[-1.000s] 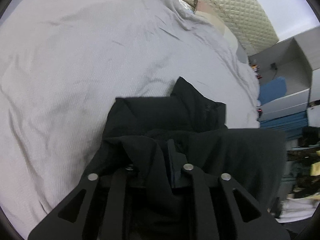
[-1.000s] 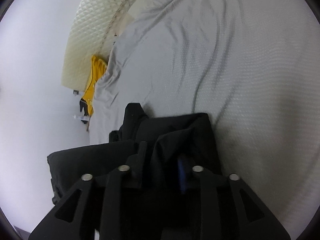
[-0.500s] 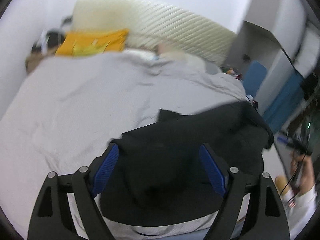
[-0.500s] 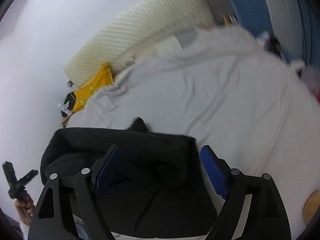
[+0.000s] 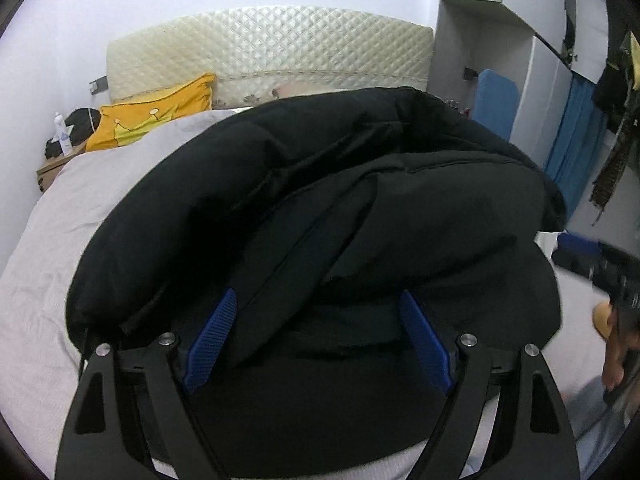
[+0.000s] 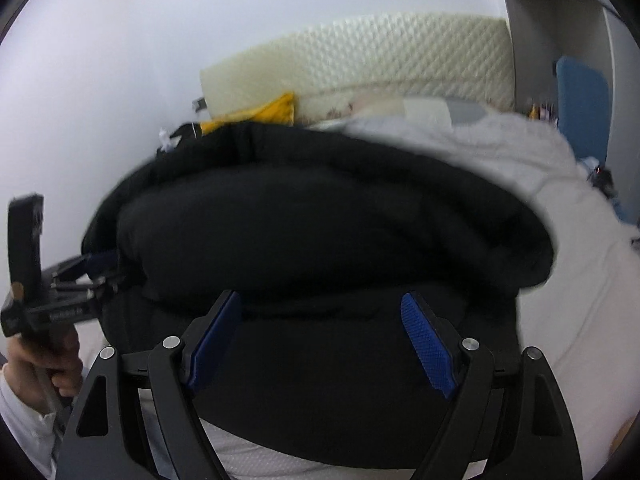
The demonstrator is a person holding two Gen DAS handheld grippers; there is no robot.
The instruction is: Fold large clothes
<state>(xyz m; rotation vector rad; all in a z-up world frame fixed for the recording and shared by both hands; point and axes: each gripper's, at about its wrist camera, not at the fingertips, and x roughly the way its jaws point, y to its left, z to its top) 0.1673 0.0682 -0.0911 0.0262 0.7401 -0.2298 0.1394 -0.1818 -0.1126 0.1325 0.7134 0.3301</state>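
**Mia:** Left wrist view first. What do you see?

**Sam:** A big black jacket (image 5: 320, 208) lies in a puffy heap on the bed (image 5: 36, 264). It sits on the gray sheet, on the near side of the cream headboard (image 5: 272, 48).

**Mia:** And the left claw (image 5: 316, 340)?

**Sam:** Its blue pads (image 5: 212, 340) stand wide apart. The jacket is between and under them, but the pads do not squeeze it. It holds nothing.

**Mia:** What else is near the headboard?

**Sam:** A yellow pillow (image 5: 156, 116) leans just below it, off to one side.

**Mia:** Now the right wrist view.

**Sam:** The right claw (image 6: 320, 336) is wide open too, and empty. The same jacket (image 6: 320, 232) fills the middle, in front of the headboard (image 6: 360, 56). It looks a bit blurry.

**Mia:** Anything at the edge?

**Sam:** A hand (image 6: 48, 364) holds the other claw's handle beside the jacket.
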